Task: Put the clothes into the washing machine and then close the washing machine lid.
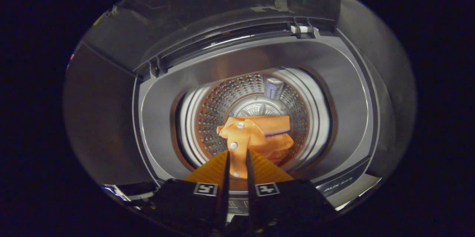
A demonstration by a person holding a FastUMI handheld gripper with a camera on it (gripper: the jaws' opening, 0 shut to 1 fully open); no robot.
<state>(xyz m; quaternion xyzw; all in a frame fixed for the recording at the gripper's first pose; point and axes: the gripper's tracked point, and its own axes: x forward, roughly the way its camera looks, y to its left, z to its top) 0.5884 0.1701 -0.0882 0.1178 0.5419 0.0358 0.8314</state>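
I look straight down into a top-loading washing machine (pixel 345 92). An orange shirt (pixel 259 133) with white buttons hangs over the perforated steel drum (pixel 215 111). My gripper (pixel 237 153) is shut on the shirt's button strip, which runs up between the two fingers. The rest of the shirt dangles just beyond the fingertips, inside the drum's mouth. The lid (pixel 222 10) stands open, tilted up behind the grey top rim.
A pulsator with a blue-white filter piece (pixel 274 88) sits at the drum's bottom. The lid's hinge clip (pixel 304 29) shows at the rear. Dark panels flank the machine on the left (pixel 100 118).
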